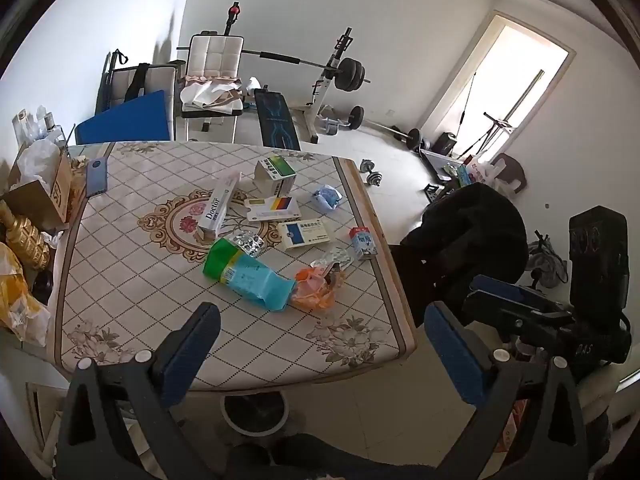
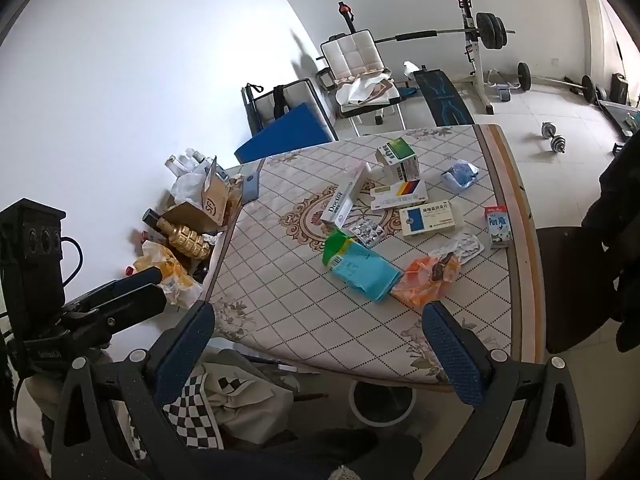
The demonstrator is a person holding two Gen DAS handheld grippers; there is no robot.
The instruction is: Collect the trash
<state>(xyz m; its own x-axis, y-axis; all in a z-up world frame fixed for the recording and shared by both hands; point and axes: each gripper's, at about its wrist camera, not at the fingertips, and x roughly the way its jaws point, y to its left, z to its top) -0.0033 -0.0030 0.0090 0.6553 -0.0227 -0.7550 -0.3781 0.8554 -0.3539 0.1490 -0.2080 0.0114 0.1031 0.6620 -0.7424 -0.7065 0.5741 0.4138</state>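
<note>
Both grippers, left (image 1: 320, 344) and right (image 2: 320, 344), hang released and empty above the near table (image 1: 120, 280) edge, evidently staged for approach, while the trash — teal pouch (image 1: 250, 278), orange wrapper (image 1: 316, 286), boxes — lies untouched mid-table.

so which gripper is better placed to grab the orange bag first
Right, marginally. The orange bag lies just ahead of the right gripper, toward its right finger. For the left gripper it sits farther ahead. Both are open and empty.
</note>
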